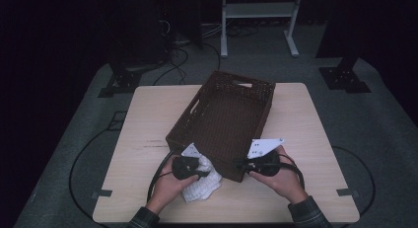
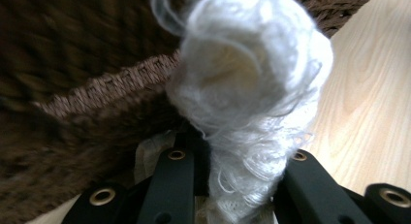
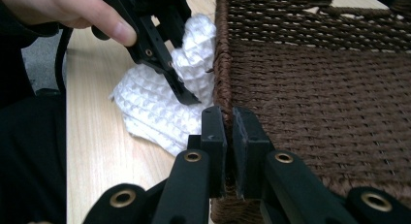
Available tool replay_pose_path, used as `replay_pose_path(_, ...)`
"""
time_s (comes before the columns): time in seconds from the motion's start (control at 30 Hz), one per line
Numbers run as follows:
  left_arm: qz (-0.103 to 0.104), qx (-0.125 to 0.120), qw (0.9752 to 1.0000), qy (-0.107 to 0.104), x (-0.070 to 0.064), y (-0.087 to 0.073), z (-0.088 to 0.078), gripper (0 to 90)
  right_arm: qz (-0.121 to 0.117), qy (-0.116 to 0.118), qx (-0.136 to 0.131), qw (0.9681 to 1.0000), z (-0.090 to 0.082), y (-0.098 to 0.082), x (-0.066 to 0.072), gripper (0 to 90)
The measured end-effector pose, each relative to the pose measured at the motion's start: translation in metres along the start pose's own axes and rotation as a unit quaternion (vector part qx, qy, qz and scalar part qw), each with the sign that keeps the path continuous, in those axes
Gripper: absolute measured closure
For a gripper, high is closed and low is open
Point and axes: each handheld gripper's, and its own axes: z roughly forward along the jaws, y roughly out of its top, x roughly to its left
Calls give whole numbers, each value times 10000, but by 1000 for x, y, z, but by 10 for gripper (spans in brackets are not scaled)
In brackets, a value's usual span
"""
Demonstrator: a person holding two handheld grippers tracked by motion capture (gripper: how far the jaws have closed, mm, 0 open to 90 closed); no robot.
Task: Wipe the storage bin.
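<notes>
On the wooden surface (image 1: 148, 119), the left gripper (image 1: 197, 171) has its jaws clamped on a bunched white waffle-weave cloth (image 1: 202, 184), which lies at about seven o'clock from the brown woven basket (image 1: 224, 117), touching the basket's near wall. The right gripper (image 1: 242, 165), at about five o'clock from the basket's centre, has its jaws pinched narrow on the basket's near rim, the woven edge caught between the pads (image 3: 214, 136). The basket sits mid-surface, turned slightly askew.

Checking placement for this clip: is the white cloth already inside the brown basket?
No, the white cloth lies on the table just outside the basket, held in the left gripper.
</notes>
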Motion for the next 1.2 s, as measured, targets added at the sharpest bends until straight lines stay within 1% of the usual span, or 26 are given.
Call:
replay_pose_path(0.03, 39, 60, 10000, 12, 0, -1, 2, 748, 9, 9, -11, 10000, 2, 1, 1, 836)
replay_pose_path(0.1, 51, 66, 10000, 5, -2, -1, 4, 748, -14, 33, -21, 10000, 5, 3, 2, 835)
replay_pose_path(0.2, 79, -21, 10000, -40, -4, 2, 2, 749, -25, 38, -16, 10000, 7, 5, 4, 834)
replay_pose_path(0.27, 117, -73, 9999, -61, -5, 4, -1, 750, -19, 61, -34, 10000, 10, 7, 4, 832)
replay_pose_path(0.3, 85, -110, 9999, -74, -5, 4, -3, 750, -20, 73, -27, 10000, 10, 7, 4, 831)
replay_pose_path(0.33, 117, -127, 9998, -85, -5, 5, -5, 750, -38, 80, -33, 10000, 12, 8, 4, 830)
replay_pose_path(0.4, 73, -245, 9996, -102, -7, 6, -10, 750, -51, 98, -31, 9999, 13, 10, 5, 827)
replay_pose_path(0.47, 102, -351, 9992, -139, -7, 8, -17, 750, -48, 117, -37, 9999, 15, 12, 5, 825)
replay_pose_path(0.5, 56, -436, 9989, -131, -9, 9, -20, 750, -71, 120, -35, 9999, 16, 12, 5, 824)
replay_pose_path(0.57, 107, -496, 9986, -120, -10, 11, -26, 751, -72, 108, -17, 9999, 18, 14, 6, 822)
replay_pose_path(0.6, 53, -579, 9982, -148, -11, 12, -27, 750, -75, 113, -26, 9999, 19, 15, 6, 822)
replay_pose_path(0.73, 79, -741, 9970, -222, -12, 15, -36, 751, -59, 158, -25, 9999, 21, 16, 6, 819)
replay_pose_path(0.87, 133, -907, 9955, -228, -15, 20, -44, 751, -80, 143, -15, 9999, 22, 16, 7, 818)
replay_pose_path(1.0, 112, -997, 9947, -220, -15, 23, -50, 751, -60, 135, -19, 9999, 22, 17, 7, 816)
replay_pose_path(1.07, 110, -995, 9947, -214, -15, 24, -51, 751, -136, 120, 2, 9998, 20, 17, 6, 809)
replay_pose_path(1.1, 127, -978, 9949, -206, -14, 23, -51, 751, -198, 116, -4, 9997, 18, 17, 6, 803)
replay_pose_path(1.13, 117, -985, 9948, -216, -14, 22, -50, 751, -180, 136, -3, 9997, 15, 17, 6, 807)
replay_pose_path(1.2, 101, -977, 9949, -225, -12, 21, -50, 751, -124, 181, -106, 9997, 6, 16, 5, 814)
